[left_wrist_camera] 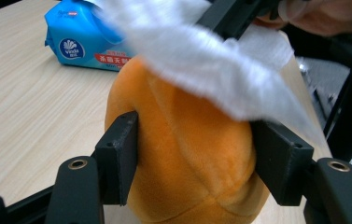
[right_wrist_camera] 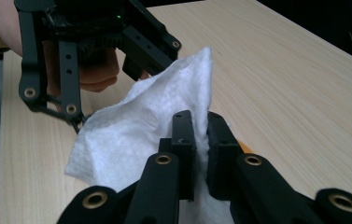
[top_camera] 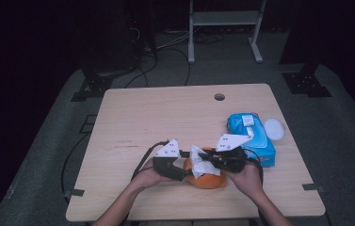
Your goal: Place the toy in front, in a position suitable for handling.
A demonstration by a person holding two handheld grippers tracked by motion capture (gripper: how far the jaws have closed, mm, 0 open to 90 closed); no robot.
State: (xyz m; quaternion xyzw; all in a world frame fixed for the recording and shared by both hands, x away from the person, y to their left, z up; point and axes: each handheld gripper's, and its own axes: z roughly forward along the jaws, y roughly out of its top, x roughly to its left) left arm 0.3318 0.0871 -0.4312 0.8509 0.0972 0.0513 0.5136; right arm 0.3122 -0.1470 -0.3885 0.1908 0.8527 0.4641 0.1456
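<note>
Orange plush toy (left_wrist_camera: pixel 187 154), soft and yielding, clamped at its sides by left gripper (left_wrist_camera: pixel 197 163); right gripper (right_wrist_camera: pixel 200 140) pinches light, limp wipe (right_wrist_camera: pixel 131 135).

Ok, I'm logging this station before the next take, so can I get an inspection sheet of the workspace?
Surface: light wooden table, round hole near the far edge.
Job's things: orange plush toy at the near edge; white wipe draped over it.
Clutter: blue wipes pack, white round lid beside it.
Grippers: left gripper has its fingers pressed on the plush toy's sides; right gripper is shut on the wipe.
Cables: black cable over the table's left edge; more on the floor behind.
Surroundings: dark room, grey floor, white metal frame at the back.
</note>
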